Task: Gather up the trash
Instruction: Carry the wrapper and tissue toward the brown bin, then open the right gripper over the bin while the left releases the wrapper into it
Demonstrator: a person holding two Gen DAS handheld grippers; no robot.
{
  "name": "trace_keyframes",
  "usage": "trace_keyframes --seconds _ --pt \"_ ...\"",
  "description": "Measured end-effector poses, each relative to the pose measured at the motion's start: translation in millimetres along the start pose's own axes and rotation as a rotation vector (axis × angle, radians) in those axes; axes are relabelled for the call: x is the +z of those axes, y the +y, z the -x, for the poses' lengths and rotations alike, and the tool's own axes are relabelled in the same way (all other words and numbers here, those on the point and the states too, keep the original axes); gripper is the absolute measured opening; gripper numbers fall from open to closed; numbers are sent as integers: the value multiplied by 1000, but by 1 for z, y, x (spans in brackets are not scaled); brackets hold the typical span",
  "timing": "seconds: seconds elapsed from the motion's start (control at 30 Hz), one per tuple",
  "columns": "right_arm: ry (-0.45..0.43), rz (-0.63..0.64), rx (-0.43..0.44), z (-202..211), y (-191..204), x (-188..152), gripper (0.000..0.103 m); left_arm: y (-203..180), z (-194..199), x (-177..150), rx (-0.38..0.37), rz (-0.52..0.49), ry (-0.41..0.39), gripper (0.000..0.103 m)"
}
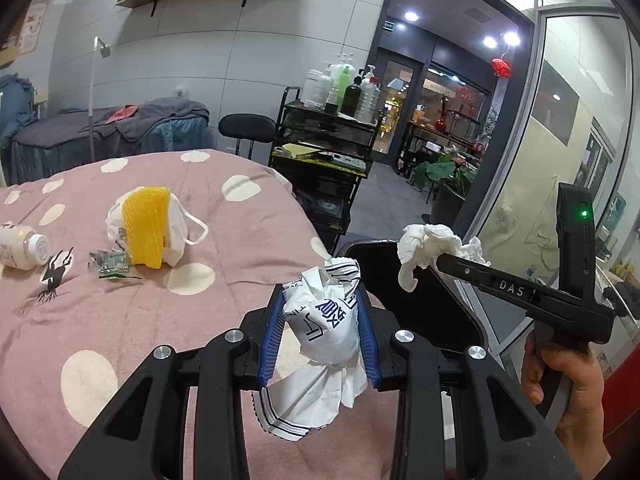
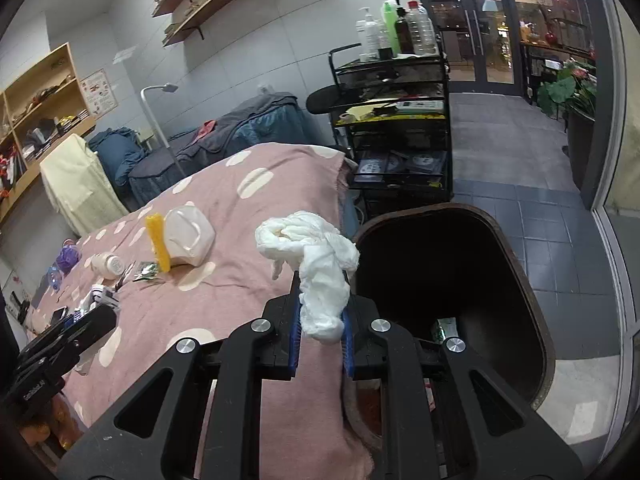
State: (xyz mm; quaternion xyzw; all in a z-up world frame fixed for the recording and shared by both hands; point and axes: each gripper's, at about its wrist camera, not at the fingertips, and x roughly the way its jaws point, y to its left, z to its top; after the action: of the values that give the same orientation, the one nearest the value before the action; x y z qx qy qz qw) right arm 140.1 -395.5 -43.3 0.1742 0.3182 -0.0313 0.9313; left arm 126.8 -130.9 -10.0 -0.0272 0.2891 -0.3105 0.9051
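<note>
- White crumpled wrapper [image 1: 326,328], blue print and striped edge, clamped between the blue pads of the left gripper [image 1: 322,300], over the bed's edge; print unreadable.
- White tissue wad [image 2: 316,264], twisted and limp, pinched tight in the right gripper [image 2: 320,312], beside the dark bin [image 2: 520,248].
- Bin stands just beside the pink dotted blanket [image 1: 120,320]; a green scrap lies inside.
- "DAS" reads on the right gripper's finger in the left view; a hand [image 1: 568,384] grips its handle.
- On the blanket, well apart from the grippers: yellow mesh [image 1: 145,232] against a white mask [image 1: 176,232], green foil scrap [image 1: 109,265], white bottle [image 1: 22,246] on its side.
</note>
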Motion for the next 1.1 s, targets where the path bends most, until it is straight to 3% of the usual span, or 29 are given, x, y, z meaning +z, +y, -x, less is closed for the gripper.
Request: trace_keyframes --seconds 0.47,0.77,0.83,0.87,0.9,0.97,1.1 --pt "68 -29 -185 -28 -54 -19 17 -43 -22 1 -77 -93 32 33" --pt "142 -56 -221 -56 -77 -38 17 -61 -36 1 -109 -136 63 33" --pt "152 -76 -218 -60 -82 -42 25 -63 -41 0 -116 -142 75 33" --pt "148 -83 -216 -60 -83 -43 35 -63 -44 0 -118 -144 79 33" --pt "140 -88 -215 -59 -84 -44 52 -64 -44 0 -119 -147 82 33" --pt "105 -82 -232 -54 -80 -45 70 -66 -49 1 -124 -150 90 33" --pt "61 -50 -265 -43 -76 -41 72 -70 -56 1 -136 -154 108 33"
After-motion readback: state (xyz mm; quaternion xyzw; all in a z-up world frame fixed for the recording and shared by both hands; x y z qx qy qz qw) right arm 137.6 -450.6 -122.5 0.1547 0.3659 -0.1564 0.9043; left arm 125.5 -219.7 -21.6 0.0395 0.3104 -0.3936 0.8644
